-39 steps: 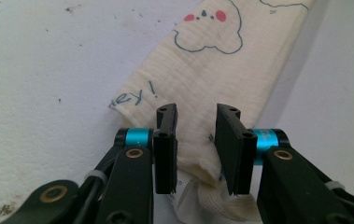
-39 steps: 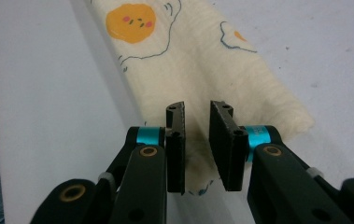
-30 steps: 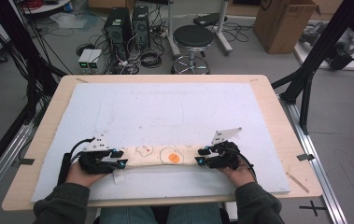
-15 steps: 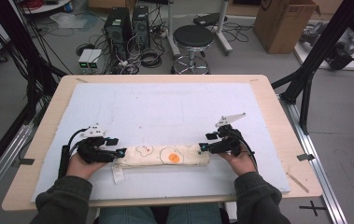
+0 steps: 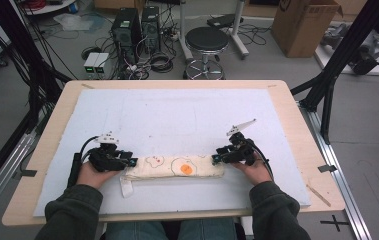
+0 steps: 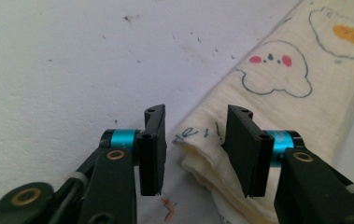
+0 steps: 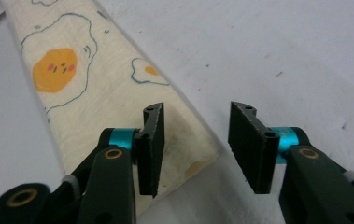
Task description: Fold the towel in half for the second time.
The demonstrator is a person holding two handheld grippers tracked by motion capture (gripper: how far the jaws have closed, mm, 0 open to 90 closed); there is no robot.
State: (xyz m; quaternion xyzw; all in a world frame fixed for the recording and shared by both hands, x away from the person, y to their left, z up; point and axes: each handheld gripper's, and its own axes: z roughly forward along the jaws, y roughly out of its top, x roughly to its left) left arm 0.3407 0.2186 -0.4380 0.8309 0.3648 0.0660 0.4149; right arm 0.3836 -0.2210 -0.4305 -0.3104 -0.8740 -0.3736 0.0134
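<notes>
A cream cloth [image 5: 177, 167] printed with fried eggs lies folded into a long strip on the white mat [image 5: 187, 115], near the table's front. My left gripper [image 5: 132, 162] is at its left end. In the left gripper view the jaws [image 6: 195, 112] stand apart with the cloth's folded corner [image 6: 202, 154] between them, untouched by the pads. My right gripper [image 5: 216, 159] is at the right end. Its jaws [image 7: 198, 107] stand apart astride the cloth's corner [image 7: 184, 154]. Both pairs of jaws have just been closing.
A white tag [image 5: 126, 187] sticks out from the cloth's left end. A thin wooden stick [image 5: 318, 195] lies on the table's right front. Beyond the wooden table edge [image 5: 177, 84] stand a stool [image 5: 206, 40], computer towers and a cardboard box [image 5: 304, 25].
Both grippers have moved a little away from the person, from the cloth's ends toward its far corners. The cloth lies still in the same strip.
</notes>
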